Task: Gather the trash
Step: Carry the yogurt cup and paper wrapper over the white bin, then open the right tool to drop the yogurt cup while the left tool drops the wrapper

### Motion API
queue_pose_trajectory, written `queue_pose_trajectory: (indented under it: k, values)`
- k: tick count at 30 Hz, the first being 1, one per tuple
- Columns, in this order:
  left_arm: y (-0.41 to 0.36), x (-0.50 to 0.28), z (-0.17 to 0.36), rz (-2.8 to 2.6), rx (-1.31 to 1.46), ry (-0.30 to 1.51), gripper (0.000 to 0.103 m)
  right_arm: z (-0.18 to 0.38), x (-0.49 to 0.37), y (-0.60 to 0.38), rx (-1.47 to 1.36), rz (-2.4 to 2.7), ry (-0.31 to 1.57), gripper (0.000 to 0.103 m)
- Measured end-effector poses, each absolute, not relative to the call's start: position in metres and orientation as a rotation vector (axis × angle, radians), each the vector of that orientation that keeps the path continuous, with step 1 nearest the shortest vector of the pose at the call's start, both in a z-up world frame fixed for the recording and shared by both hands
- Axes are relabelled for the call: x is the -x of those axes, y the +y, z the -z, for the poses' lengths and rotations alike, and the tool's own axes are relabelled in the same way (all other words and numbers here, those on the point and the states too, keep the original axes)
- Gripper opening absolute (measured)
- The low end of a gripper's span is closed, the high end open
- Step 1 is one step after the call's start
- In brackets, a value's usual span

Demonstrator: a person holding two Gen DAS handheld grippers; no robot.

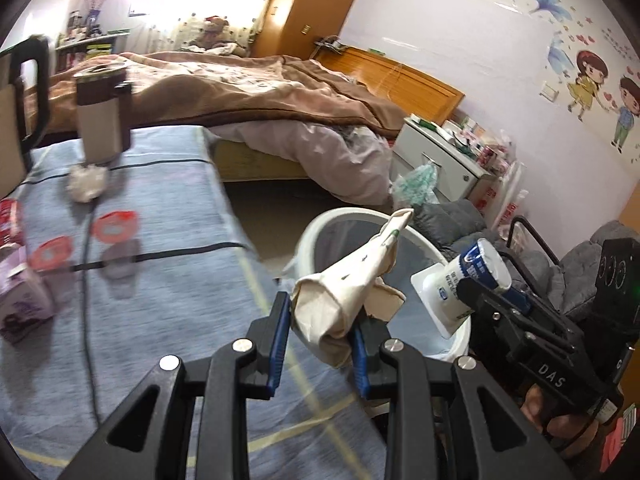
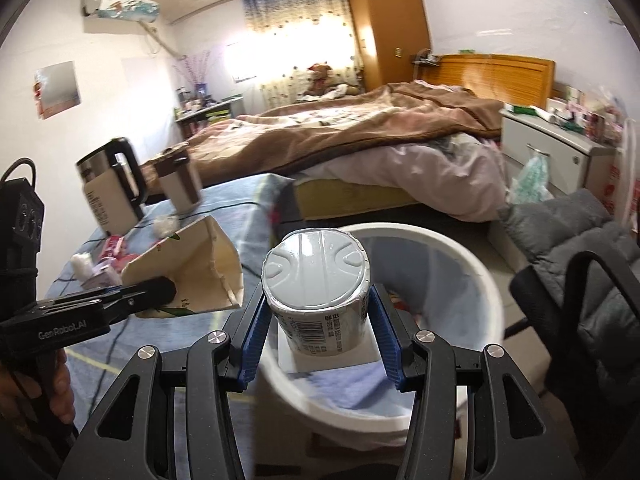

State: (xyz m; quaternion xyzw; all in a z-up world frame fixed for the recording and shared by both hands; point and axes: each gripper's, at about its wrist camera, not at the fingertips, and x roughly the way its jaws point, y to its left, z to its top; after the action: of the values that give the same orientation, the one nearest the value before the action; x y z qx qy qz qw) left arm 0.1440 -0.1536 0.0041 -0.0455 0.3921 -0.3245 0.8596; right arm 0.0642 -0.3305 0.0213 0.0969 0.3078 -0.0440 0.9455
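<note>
left gripper (image 1: 320, 328) pinching a crumpled cream paper carton (image 1: 348, 288) between blue pads, carton tilted up and forward, just short of the white bin (image 1: 320, 236) rim. right gripper (image 2: 318, 320) clamped on a yogurt cup (image 2: 316, 276), foil lid facing camera, held over the bin mouth. crumpled tissue (image 1: 86, 182) and thermos (image 1: 102, 120) well ahead-left on blue tablecloth (image 1: 172, 208).

Creased paper carton (image 1: 344, 292), glossy foil-topped plastic cup (image 2: 320, 280), smooth white plastic bin (image 2: 472, 256)
</note>
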Motion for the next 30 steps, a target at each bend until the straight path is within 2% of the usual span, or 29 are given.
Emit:
queue_pose_trajectory:
  k: [16, 18, 19, 20, 24, 30]
  values:
    - [-0.216, -0.147, 0.008, 0.715, 0.021, 0.859, 0.031, 0.011, -0.079, -0.385, -0.175, 0.225, 0.74, 0.051]
    - [-0.215, -0.147, 0.008, 0.719, 0.022, 0.858, 0.037, 0.015, -0.081, -0.388, -0.176, 0.228, 0.753, 0.051]
    - [-0.215, -0.147, 0.009, 0.716, 0.025, 0.857, 0.048, 0.017, -0.082, -0.39, -0.178, 0.227, 0.759, 0.051]
    - [-0.215, -0.147, 0.009, 0.709, 0.028, 0.856, 0.055, 0.018, -0.081, -0.388, -0.178, 0.226, 0.762, 0.051]
    - [-0.209, -0.148, 0.008, 0.706, 0.041, 0.851, 0.055, 0.02, -0.081, -0.387, -0.181, 0.23, 0.766, 0.061]
    - [-0.197, -0.146, 0.005, 0.685, 0.039, 0.847, 0.056, 0.015, -0.078, -0.378, -0.181, 0.223, 0.747, 0.061]
